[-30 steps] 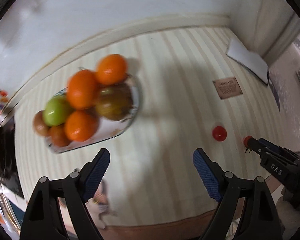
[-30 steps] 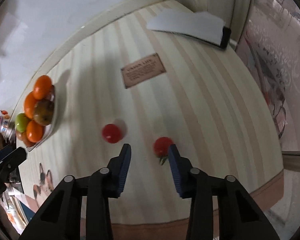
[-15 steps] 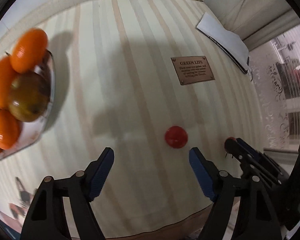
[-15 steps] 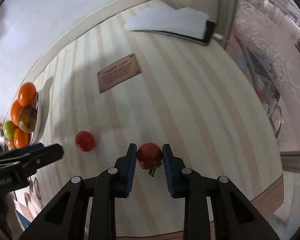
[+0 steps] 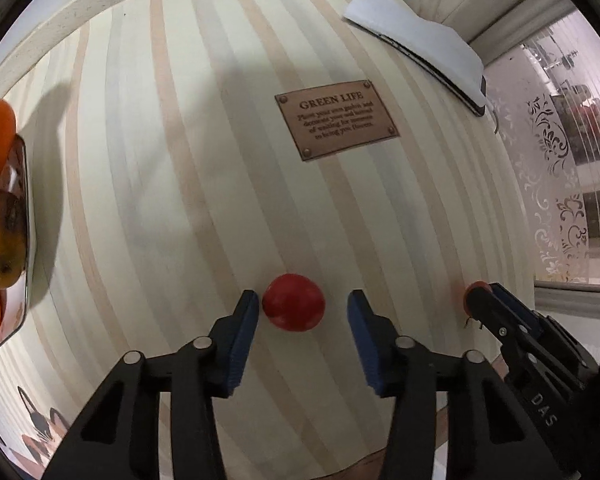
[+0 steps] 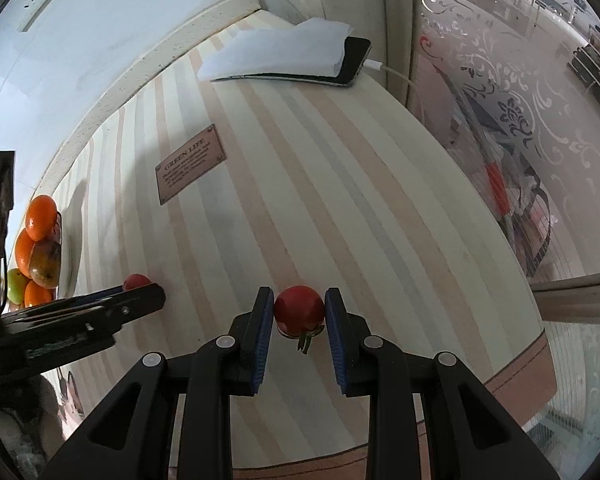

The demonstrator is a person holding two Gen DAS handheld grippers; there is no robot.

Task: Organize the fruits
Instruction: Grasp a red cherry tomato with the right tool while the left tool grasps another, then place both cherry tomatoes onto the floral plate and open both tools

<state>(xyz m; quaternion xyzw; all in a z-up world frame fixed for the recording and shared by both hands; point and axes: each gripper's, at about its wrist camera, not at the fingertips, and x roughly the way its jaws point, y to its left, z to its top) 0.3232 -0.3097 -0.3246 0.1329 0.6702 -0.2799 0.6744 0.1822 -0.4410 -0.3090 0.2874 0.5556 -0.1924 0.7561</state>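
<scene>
Clamping my right claw [image 6: 299, 312] on one tomato [image 6: 299, 309] – my left claw [image 5: 303, 312], just closing, straddles another tomato [image 5: 293, 307] ungripped.

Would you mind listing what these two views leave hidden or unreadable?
- Bowl: left wrist view, cut off by the left edge; its fruit cannot be counted.
- Same bowl, right wrist view: partly behind the left gripper.
- Plaque: small print unreadable in either view.
- Phone: mostly under white paper.
- Stemmed tomato: left wrist view, nearly hidden by the right gripper's fingers.
</scene>
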